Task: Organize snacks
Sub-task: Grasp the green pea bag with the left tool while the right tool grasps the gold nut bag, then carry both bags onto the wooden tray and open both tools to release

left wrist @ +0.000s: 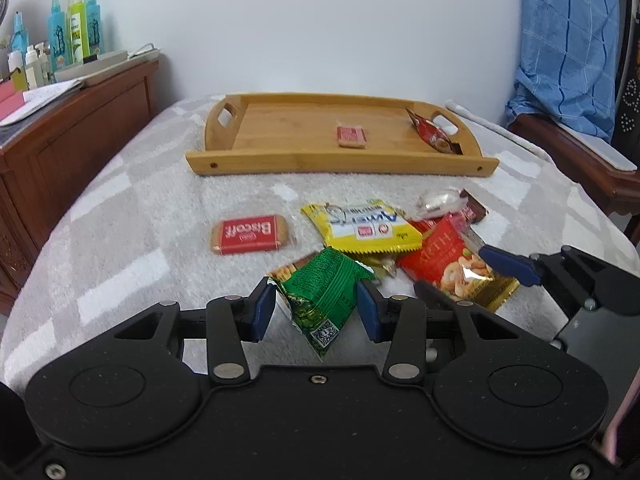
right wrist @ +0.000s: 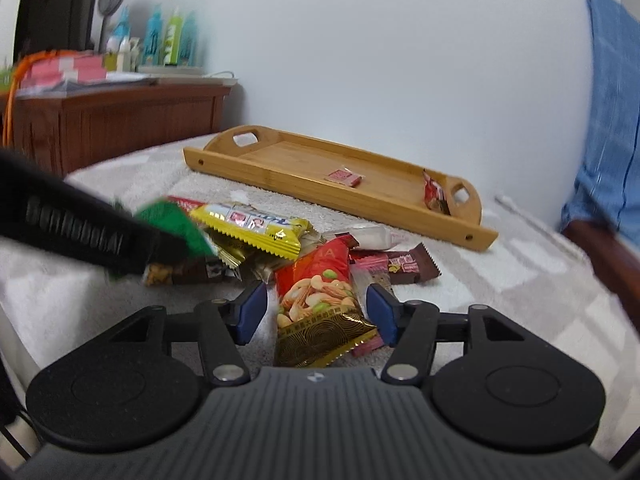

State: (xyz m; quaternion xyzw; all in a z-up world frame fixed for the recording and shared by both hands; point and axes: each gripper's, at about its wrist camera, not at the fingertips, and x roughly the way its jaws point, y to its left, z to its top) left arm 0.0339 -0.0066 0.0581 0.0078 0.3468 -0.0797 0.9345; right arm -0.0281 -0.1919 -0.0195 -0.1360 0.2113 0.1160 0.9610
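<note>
Between the right claw (right wrist: 316, 312)'s wide blue pads, the nut packet (right wrist: 320, 304) runs twelve-to-six, ungripped; left claw (left wrist: 316, 308) holds the green packet (left wrist: 324, 296).

A lived-in room of a home: a surface (left wrist: 120, 216) draped in a grey-and-white checked towel, a carved dark-wood cabinet (left wrist: 76, 128) to its left against the plain white wall, toiletry bottles (left wrist: 74, 32) and papers (left wrist: 36, 100) on top of that cabinet, and a blue cloth (left wrist: 568, 48) hung over a wooden chair (left wrist: 580, 156) on the surface's right
</note>
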